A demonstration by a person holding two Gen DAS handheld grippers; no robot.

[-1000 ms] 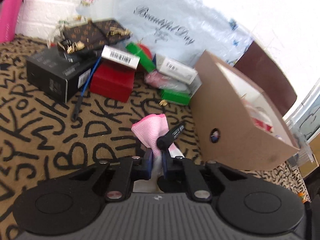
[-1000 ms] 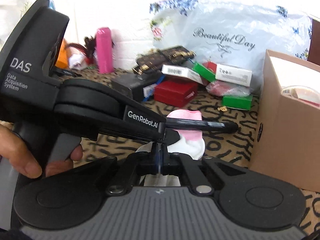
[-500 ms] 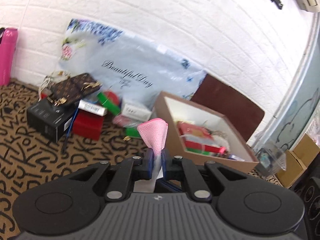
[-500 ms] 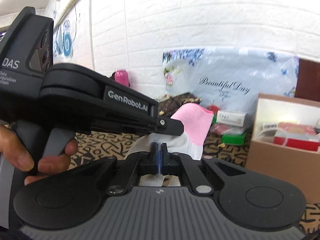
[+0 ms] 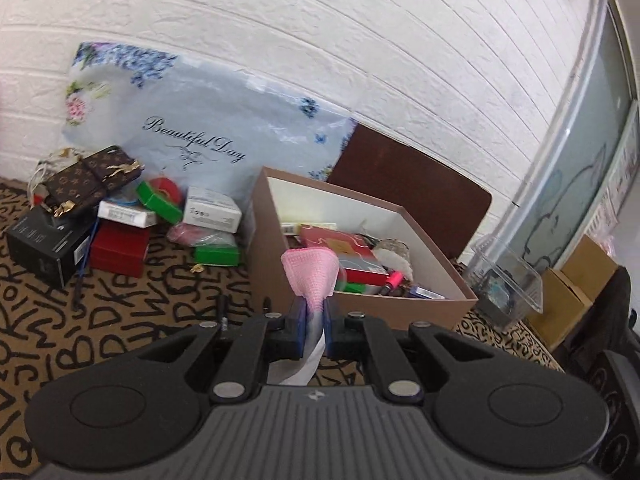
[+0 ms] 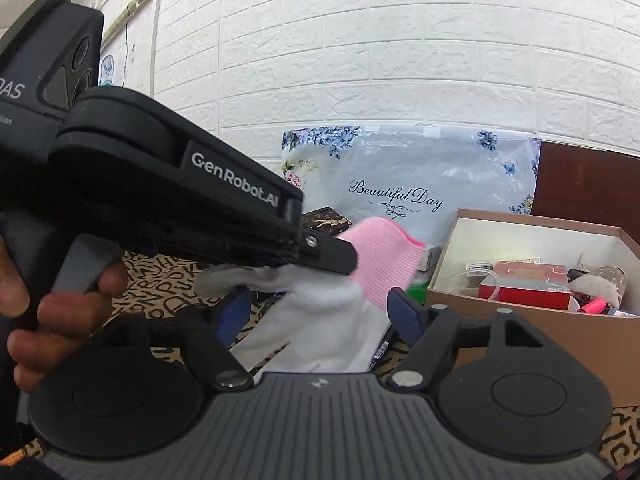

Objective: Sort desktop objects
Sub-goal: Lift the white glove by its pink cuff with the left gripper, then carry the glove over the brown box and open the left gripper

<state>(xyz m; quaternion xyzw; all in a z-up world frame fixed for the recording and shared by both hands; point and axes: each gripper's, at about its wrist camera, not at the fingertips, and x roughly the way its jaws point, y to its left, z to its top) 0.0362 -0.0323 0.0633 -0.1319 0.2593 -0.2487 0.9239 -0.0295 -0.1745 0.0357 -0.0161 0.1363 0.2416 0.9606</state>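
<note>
"Beautiful Day" bag behind cardboard box

We find the sock, pink at the cuff and white below, raised off the patterned table with its cuff uppermost. Just beyond it stands the open brown cardboard box, white inside and already holding mixed small items.
</note>
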